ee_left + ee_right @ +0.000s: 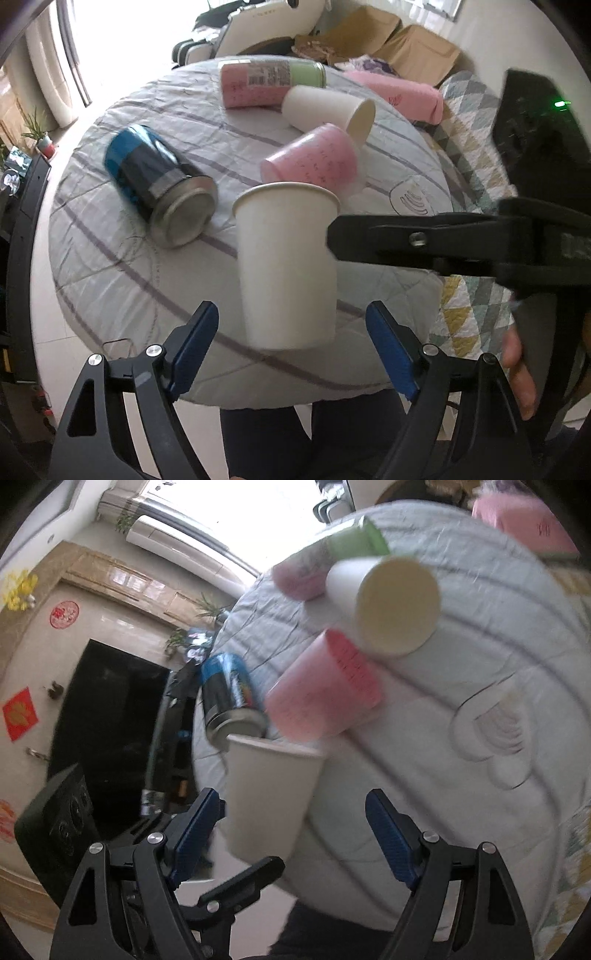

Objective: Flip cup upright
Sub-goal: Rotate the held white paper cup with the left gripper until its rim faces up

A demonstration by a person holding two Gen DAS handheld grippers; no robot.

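Observation:
A white paper cup (286, 266) stands upright near the front edge of the round table (110, 266), mouth up. My left gripper (291, 347) is open, its blue pads either side of the cup's base and apart from it. The right gripper's black finger (388, 240) reaches in from the right beside the cup's upper wall. In the right wrist view the same cup (269, 797) stands between the open fingers of my right gripper (291, 838), nearer the left pad. Whether any pad touches the cup I cannot tell.
On the quilted tablecloth lie a blue-black can (155, 184), a pink cup (314, 158), another white paper cup (328, 110) and a pink-green bottle (269, 83), all on their sides. A patterned quilt (469, 147) and pink bundle (399, 94) lie to the right.

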